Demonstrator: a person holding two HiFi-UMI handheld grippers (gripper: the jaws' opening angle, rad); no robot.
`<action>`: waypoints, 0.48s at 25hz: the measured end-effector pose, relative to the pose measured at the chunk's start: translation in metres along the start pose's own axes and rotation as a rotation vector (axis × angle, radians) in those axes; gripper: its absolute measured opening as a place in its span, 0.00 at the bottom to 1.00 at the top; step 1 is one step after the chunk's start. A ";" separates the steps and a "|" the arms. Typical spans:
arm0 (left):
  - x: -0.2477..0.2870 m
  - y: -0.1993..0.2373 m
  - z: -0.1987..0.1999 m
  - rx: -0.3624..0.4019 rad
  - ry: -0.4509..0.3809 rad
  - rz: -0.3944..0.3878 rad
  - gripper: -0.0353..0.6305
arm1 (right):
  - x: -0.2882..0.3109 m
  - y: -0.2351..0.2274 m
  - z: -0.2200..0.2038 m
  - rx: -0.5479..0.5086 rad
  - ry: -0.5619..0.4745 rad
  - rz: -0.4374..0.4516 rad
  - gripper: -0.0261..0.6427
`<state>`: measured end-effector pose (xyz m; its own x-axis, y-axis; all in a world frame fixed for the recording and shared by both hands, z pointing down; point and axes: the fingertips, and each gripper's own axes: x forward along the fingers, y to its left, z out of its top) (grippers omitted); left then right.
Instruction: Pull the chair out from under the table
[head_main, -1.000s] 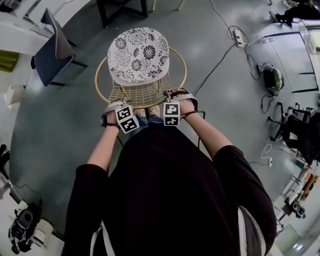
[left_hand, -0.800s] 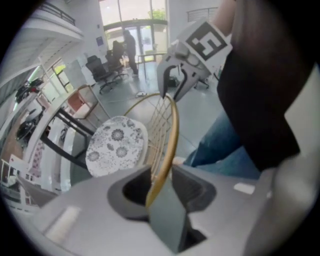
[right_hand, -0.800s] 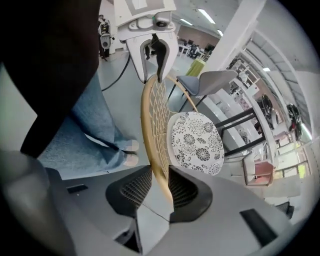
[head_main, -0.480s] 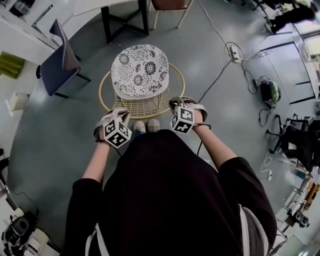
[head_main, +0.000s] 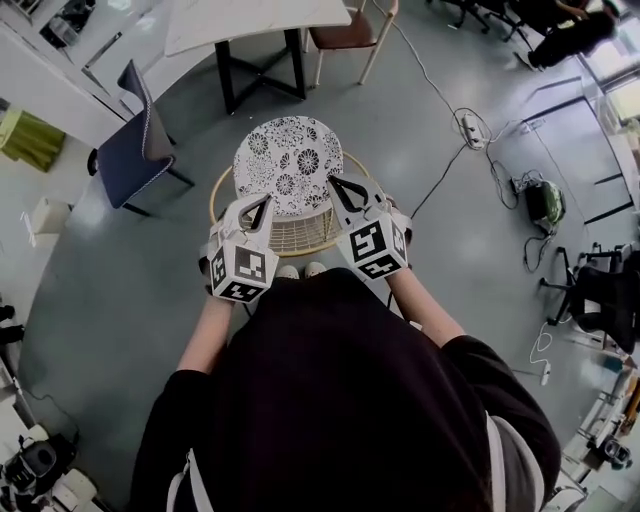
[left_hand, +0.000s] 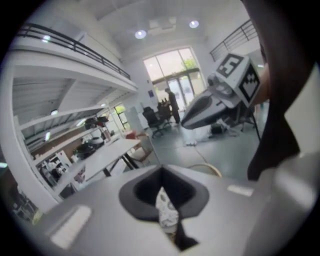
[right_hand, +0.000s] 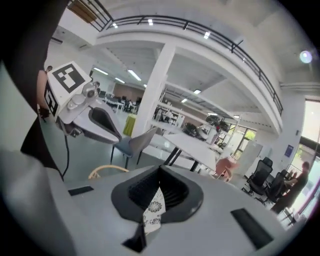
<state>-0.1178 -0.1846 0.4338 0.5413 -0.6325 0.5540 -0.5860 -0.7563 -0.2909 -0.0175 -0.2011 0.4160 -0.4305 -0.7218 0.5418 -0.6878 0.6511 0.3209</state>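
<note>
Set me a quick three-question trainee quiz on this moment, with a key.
1. True or false: the chair stands under the table.
2. The left gripper and right gripper are: A) shut on the chair's rim; B) shut and empty; C) wide open.
3. What pattern does the chair's cushion bear?

Key: 1. False: it stands clear of the table, on open floor in front of the person. 2. B. 3. Dark flowers on white.
</note>
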 end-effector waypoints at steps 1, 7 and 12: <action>-0.008 0.008 0.014 -0.026 -0.043 0.031 0.06 | -0.007 -0.006 0.015 0.009 -0.036 -0.030 0.07; -0.053 0.050 0.077 -0.200 -0.278 0.185 0.06 | -0.047 -0.036 0.077 0.135 -0.234 -0.155 0.07; -0.079 0.068 0.098 -0.282 -0.391 0.267 0.06 | -0.070 -0.050 0.105 0.199 -0.335 -0.228 0.07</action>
<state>-0.1415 -0.2030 0.2942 0.5037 -0.8520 0.1431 -0.8435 -0.5207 -0.1314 -0.0145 -0.2074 0.2805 -0.3975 -0.8992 0.1828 -0.8721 0.4321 0.2295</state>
